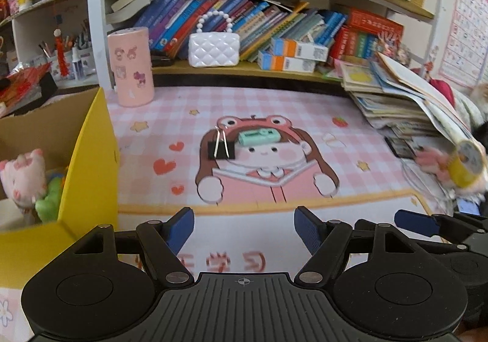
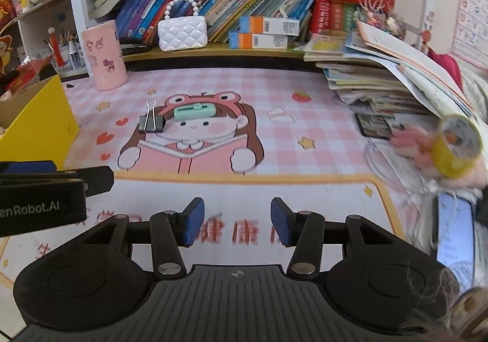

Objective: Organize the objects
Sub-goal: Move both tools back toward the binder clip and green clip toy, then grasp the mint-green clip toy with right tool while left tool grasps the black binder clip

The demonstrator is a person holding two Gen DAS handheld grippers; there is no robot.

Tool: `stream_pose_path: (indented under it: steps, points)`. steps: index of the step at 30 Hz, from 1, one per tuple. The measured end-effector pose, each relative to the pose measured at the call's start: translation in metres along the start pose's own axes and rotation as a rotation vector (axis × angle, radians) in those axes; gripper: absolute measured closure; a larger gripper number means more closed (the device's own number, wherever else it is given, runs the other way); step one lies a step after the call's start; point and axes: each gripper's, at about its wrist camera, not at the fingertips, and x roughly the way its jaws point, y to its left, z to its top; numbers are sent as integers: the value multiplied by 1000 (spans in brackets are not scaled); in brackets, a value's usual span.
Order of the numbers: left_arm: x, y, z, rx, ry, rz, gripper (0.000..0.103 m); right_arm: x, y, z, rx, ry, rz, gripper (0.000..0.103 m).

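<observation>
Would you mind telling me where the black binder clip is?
The black binder clip lies on the pink desk mat, just left of the mint-green gadget.

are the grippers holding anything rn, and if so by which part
Nothing is held. The left gripper and right gripper are both open over the desk mat; the binder clip and mint green device lie untouched further ahead.

Black binder clip (image 1: 221, 149) lying flat, silver handles folded back, just beside mint-green rectangular gadget (image 1: 258, 137), both on pink cartoon mat (image 1: 305, 116)
</observation>
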Motion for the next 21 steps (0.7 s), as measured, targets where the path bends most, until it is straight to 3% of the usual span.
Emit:
stream_pose_path:
  steps: [11, 21]
  points:
    - [46, 3, 33, -29, 1, 84, 29, 46, -13, 52, -20, -46, 80, 57]
    - [114, 12, 49, -84, 59, 127, 32, 101, -10, 84, -51, -37, 110, 57]
